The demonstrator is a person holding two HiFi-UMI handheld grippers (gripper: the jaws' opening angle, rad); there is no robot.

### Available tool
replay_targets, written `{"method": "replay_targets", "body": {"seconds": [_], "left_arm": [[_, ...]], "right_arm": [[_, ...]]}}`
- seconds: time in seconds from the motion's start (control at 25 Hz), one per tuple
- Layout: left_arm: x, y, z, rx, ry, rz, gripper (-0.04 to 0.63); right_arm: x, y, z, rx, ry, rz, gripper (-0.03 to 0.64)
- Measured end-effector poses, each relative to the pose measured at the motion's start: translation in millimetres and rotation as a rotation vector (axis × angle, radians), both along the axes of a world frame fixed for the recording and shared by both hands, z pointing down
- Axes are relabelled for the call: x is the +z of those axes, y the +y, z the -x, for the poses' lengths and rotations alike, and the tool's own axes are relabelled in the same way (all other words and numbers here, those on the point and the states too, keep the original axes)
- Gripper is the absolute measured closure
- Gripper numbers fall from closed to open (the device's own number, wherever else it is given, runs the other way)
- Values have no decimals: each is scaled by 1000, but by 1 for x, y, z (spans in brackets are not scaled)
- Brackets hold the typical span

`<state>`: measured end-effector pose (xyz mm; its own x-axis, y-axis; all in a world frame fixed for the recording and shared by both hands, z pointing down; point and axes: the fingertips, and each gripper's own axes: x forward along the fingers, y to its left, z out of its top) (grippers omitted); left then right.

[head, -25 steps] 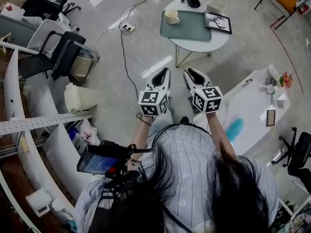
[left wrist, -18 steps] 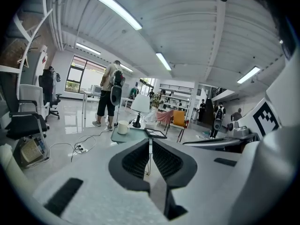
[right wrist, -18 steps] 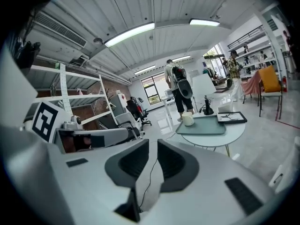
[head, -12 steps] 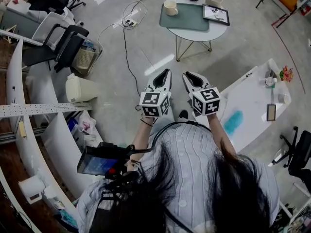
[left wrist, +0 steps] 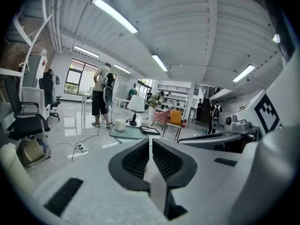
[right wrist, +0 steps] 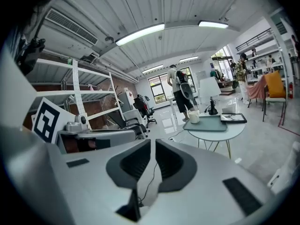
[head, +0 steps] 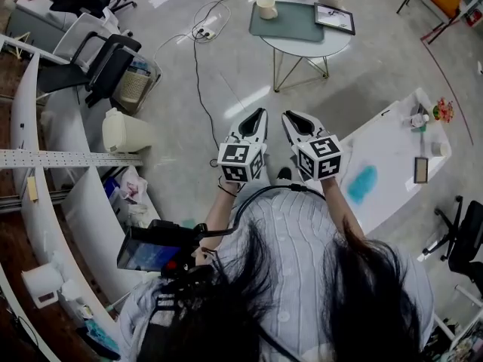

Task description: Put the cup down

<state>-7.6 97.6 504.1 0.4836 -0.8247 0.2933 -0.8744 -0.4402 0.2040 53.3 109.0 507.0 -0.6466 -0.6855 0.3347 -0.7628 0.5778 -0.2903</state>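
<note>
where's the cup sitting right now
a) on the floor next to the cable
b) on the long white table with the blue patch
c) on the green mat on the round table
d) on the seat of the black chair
C: in the head view the cup stands upright at the left corner of the green mat, which lies on the round table.

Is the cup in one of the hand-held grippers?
No, the cup stands on the green mat, far from the left hand-held gripper and the right hand-held gripper.
</note>
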Motion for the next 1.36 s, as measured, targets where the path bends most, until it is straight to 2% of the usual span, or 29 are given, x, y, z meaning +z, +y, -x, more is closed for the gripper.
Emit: {"method": "replay_targets", "body": {"seconds": [0.48, 1.36], "left_arm": [[1, 15, 1, -2, 8, -7, 565], [-2, 3, -2, 8, -4, -15, 565]], "right_arm": [[-2, 11, 1, -1, 17, -14, 569], [-3, -2, -11, 30, 2, -13, 569]]}}
